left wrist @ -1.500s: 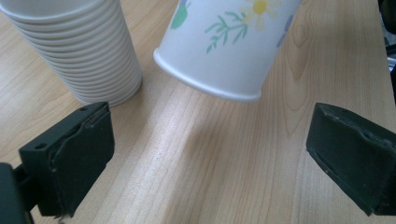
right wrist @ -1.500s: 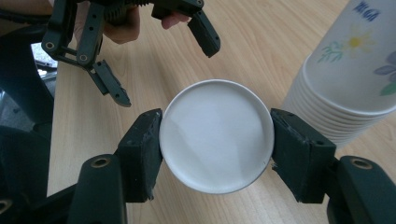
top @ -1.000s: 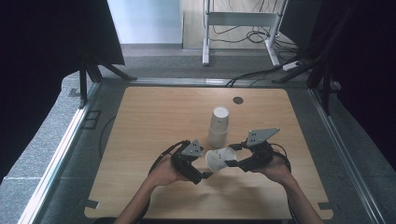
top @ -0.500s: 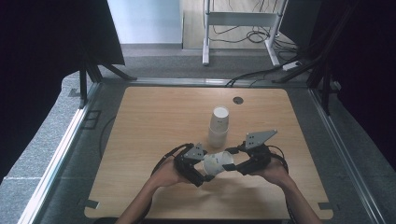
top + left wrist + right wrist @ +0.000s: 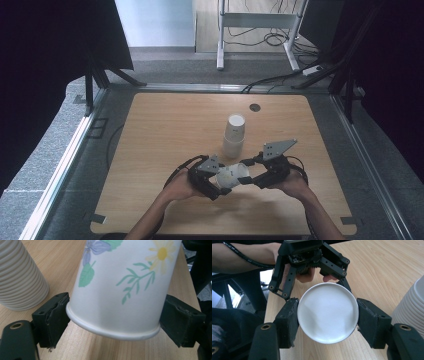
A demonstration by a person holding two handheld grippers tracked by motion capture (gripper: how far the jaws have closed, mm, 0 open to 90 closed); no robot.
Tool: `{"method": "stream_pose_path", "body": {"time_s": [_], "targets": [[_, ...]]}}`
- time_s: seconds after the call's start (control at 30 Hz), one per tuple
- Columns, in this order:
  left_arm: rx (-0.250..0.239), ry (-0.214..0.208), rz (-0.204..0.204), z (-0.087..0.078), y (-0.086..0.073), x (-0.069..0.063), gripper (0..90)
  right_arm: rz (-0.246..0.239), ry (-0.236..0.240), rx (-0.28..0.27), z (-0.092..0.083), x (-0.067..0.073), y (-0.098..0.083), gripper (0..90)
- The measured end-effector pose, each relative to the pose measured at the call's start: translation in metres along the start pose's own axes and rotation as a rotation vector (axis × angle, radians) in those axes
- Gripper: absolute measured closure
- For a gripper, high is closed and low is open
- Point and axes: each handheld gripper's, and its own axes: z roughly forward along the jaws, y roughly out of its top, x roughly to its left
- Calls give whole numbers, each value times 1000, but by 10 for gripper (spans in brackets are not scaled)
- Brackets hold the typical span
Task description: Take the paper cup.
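- The flowered paper cup (image 5: pixel 233 175) is held between both grippers, lying roughly level above the near middle of the counter (image 5: pixel 165 130), just in front of the stack of ribbed white cups (image 5: pixel 233 135).
- The right gripper (image 5: pixel 248 178) grips the cup at its base end: in the right gripper view its jaws press on both sides of the round white bottom (image 5: pixel 327 312).
- The left gripper (image 5: pixel 218 183) is at the cup's rim end. Its jaws have just been closing around the cup; in the left gripper view the left pad (image 5: pixel 56 318) touches the rolled rim (image 5: pixel 112 331) and the right pad sits against the wall just above it.
- The stack stands upright, close behind the held cup and apart from it; in the left gripper view its ribbed side (image 5: pixel 21 280) rises just beside the left jaw.
- Left and right of the stack the counter lies bare out to its side edges, and behind the stack it is bare up to a small dark round inset (image 5: pixel 255 107) near the far edge.
- Both forearms come in over the near edge, each hand (image 5: pixel 182 186) well inside the side edges.
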Motion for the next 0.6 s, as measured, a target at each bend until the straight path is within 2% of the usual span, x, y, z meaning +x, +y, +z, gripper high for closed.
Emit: {"method": "stream_pose_path", "body": {"time_s": [0.13,0.6], "targets": [[-15,-13,5,-1,-1,0,194,0,6,-1,0,0,0,374],[7,-4,-5,1,-2,1,303,15,8,20,1,-4,-3,372]]}}
